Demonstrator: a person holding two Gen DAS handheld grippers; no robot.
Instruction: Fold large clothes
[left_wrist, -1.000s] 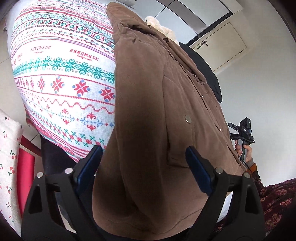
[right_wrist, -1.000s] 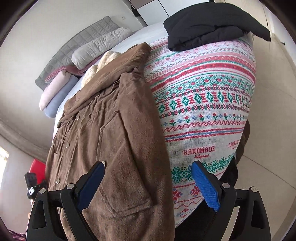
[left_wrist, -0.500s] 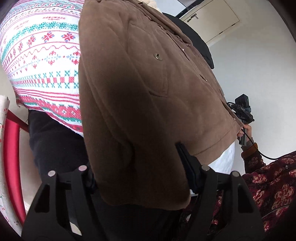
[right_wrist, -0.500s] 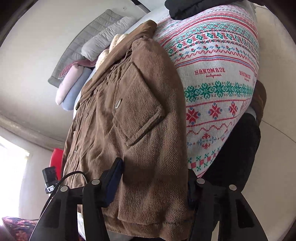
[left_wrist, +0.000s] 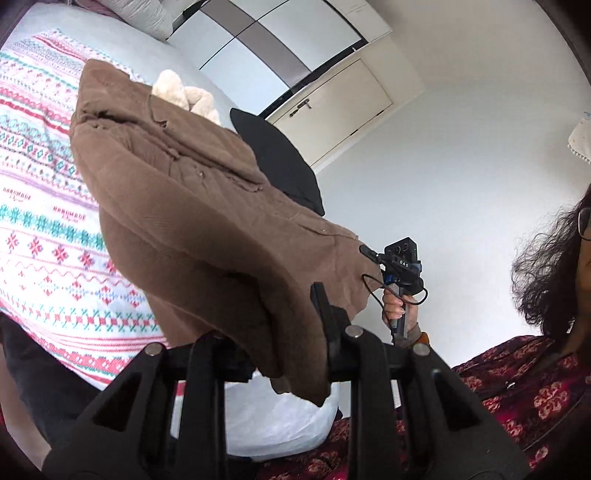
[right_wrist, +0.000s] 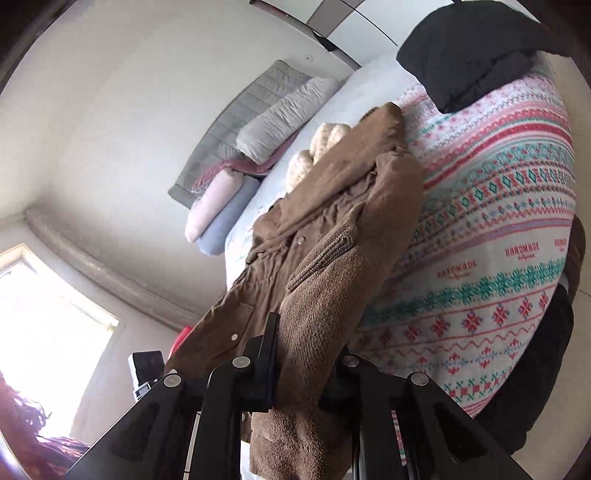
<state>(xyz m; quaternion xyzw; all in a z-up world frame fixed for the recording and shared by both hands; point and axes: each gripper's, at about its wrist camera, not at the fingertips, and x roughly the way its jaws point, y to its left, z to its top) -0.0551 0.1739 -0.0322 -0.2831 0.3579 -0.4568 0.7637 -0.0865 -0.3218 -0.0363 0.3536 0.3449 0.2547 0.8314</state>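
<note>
A large brown corduroy jacket (left_wrist: 192, 221) lies along a bed, its hem end lifted off the patterned blanket (left_wrist: 40, 229). My left gripper (left_wrist: 284, 332) has its jaws closing on one hem corner, the cloth bunched between the pads. My right gripper (right_wrist: 303, 354) grips the other hem corner of the jacket (right_wrist: 332, 258), jaws also closing, fabric hanging down between the fingers. The right gripper's body (left_wrist: 400, 262) shows in the left wrist view, held by a hand at the jacket's far hem corner. The collar end with cream fleece lining (right_wrist: 325, 144) still rests on the bed.
A folded black garment (right_wrist: 469, 55) lies on the blanket (right_wrist: 498, 221) beyond the jacket. Pillows (right_wrist: 280, 114) and a grey headboard stand at the bed's head. A person in a dark red patterned top (left_wrist: 517, 387) stands by the bed's foot. White cupboards (left_wrist: 332, 96) line the wall.
Both grippers went from wide open around the hem to closed on it, then rose, lifting the jacket's lower end off the blanket.
</note>
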